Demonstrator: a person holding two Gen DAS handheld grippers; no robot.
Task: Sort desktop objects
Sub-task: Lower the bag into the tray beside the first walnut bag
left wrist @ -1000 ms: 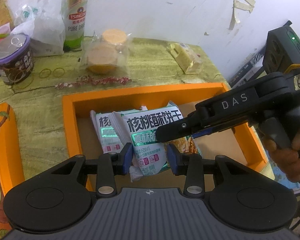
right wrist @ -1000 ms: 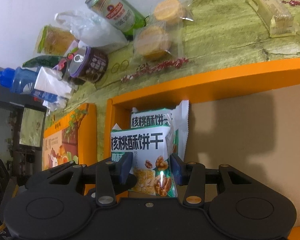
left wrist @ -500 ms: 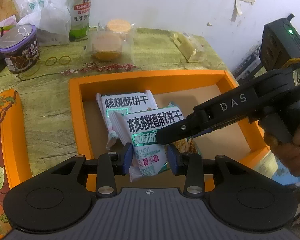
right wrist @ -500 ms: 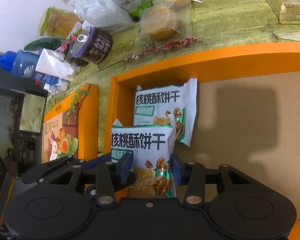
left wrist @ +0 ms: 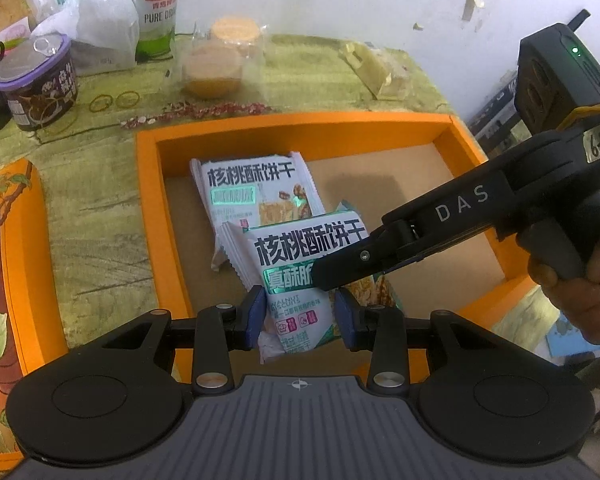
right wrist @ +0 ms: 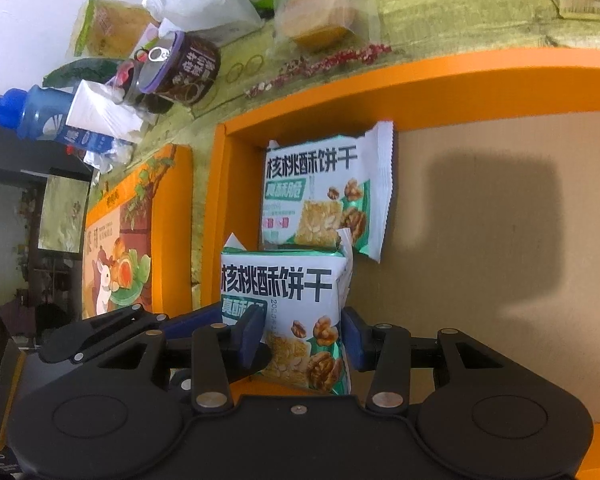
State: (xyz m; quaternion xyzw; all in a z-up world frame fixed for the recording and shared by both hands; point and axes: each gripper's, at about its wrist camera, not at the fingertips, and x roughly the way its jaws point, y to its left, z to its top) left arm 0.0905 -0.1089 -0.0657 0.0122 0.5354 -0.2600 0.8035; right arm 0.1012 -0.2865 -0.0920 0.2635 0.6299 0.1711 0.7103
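Two grippers clamp one walnut biscuit packet (left wrist: 296,280) over the orange tray (left wrist: 152,216): left gripper (left wrist: 300,316) pinching its lower end, right gripper (right wrist: 303,338) its side; a second packet (left wrist: 256,196) lies inside.

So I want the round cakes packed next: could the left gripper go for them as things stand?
Probably not yet. The left gripper is shut on the walnut biscuit packet, which the right gripper also clamps over the orange box. The wrapped cakes lie uncovered beyond the box.
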